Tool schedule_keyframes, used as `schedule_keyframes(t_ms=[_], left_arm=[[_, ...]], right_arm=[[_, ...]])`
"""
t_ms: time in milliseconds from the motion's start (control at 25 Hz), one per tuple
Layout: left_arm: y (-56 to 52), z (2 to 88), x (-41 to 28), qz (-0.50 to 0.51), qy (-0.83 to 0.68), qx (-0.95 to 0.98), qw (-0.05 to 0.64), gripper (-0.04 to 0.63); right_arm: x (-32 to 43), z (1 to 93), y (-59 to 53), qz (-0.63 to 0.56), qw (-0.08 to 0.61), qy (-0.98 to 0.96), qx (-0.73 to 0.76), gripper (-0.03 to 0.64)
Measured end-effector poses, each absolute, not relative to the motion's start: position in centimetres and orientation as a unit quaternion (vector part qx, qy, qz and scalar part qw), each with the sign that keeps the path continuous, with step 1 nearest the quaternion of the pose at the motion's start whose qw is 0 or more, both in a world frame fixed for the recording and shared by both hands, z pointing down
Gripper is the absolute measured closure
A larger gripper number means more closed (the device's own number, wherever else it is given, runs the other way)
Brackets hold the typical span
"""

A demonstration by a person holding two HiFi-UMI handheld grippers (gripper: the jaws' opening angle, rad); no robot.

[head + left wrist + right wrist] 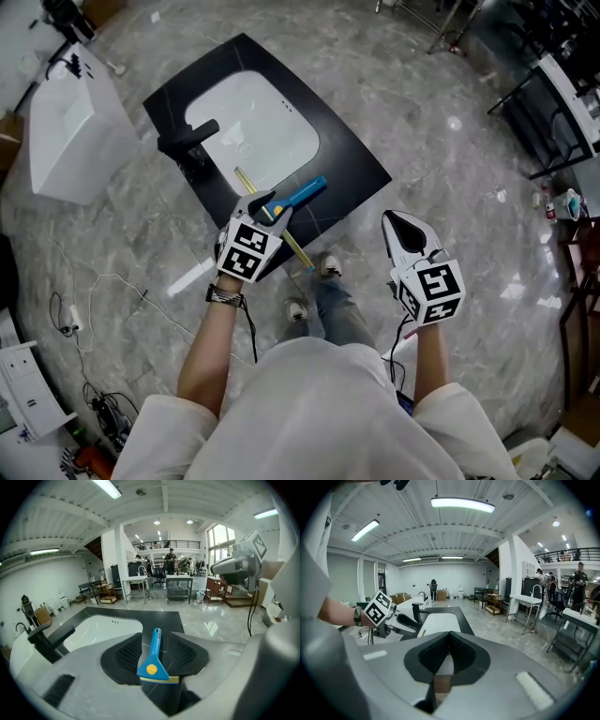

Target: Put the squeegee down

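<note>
The squeegee [302, 193], with a blue handle and a yellow-edged blade, lies across the near corner of the black countertop [352, 164]. My left gripper [266, 206] hovers right over it. In the left gripper view the squeegee [153, 663] shows in the gap between the jaws; there is space on both sides of its handle and the pads do not touch it. That gripper [157, 637] is open. My right gripper [397, 221] hangs off the counter to the right over the floor, its jaws [449, 634] closed together with nothing in them.
A white basin [253, 122] is sunk in the countertop, with a black tap [187, 141] at its left rim. A white box-like unit [70, 131] stands on the marble floor at the left. Cables [112, 291] trail over the floor. The person's feet [309, 286] stand close to the counter's corner.
</note>
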State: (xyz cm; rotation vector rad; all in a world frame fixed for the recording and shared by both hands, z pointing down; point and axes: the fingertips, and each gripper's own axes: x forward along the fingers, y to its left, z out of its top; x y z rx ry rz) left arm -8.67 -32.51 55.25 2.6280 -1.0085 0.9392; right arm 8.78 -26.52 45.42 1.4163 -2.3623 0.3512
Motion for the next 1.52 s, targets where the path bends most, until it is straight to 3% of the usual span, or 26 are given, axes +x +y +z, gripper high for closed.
schedule_keyframes(t_ms=[720, 1520], left_arm=[[-21.7, 40.4, -17.8, 0.193, -0.424, 0.885, -0.006, 0.586], [-16.3, 32.0, -20.7, 0.141, -0.456, 0.877, -0.057, 0.588]], right_arm=[[-0.4, 34.2, -19.8, 0.025, 0.148, -0.865, 0.478, 0.612], [-3.5, 30.5, -15.0, -0.043, 0.142, -0.873, 0.465, 0.612]])
